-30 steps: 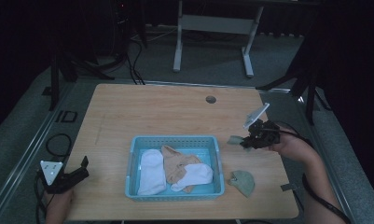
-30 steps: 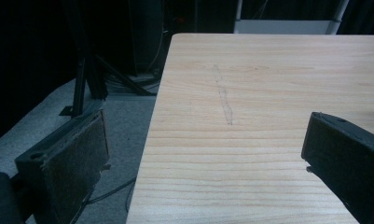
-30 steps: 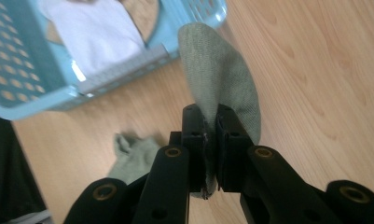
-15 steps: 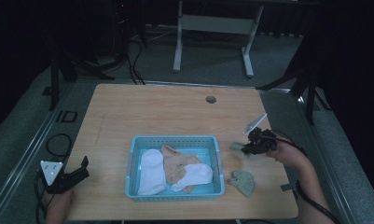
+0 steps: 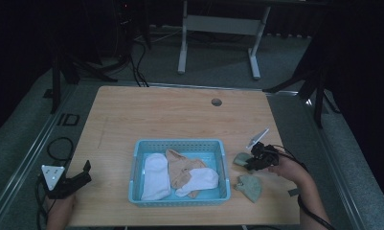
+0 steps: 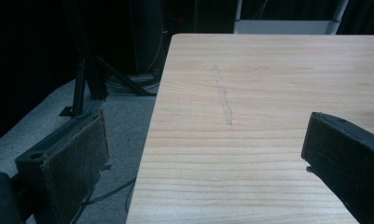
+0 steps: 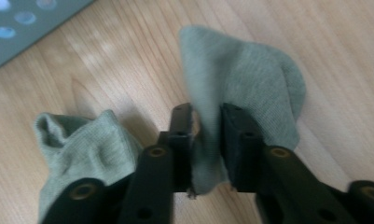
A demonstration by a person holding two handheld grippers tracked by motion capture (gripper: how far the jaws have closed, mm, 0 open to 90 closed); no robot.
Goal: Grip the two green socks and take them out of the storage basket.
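The right gripper view shows its just-opening jaws loosely around 1 green sock; the left gripper gapes empty.

A dim lab or studio: bare wooden tabletop, grey carpet, metal stands, trailing cables.

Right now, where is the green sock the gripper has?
In the high view the green sock sits at the right gripper, right of the blue basket, beside a second green sock.

left gripper: jaws wide apart, nothing between | over table left edge | grey floor beside
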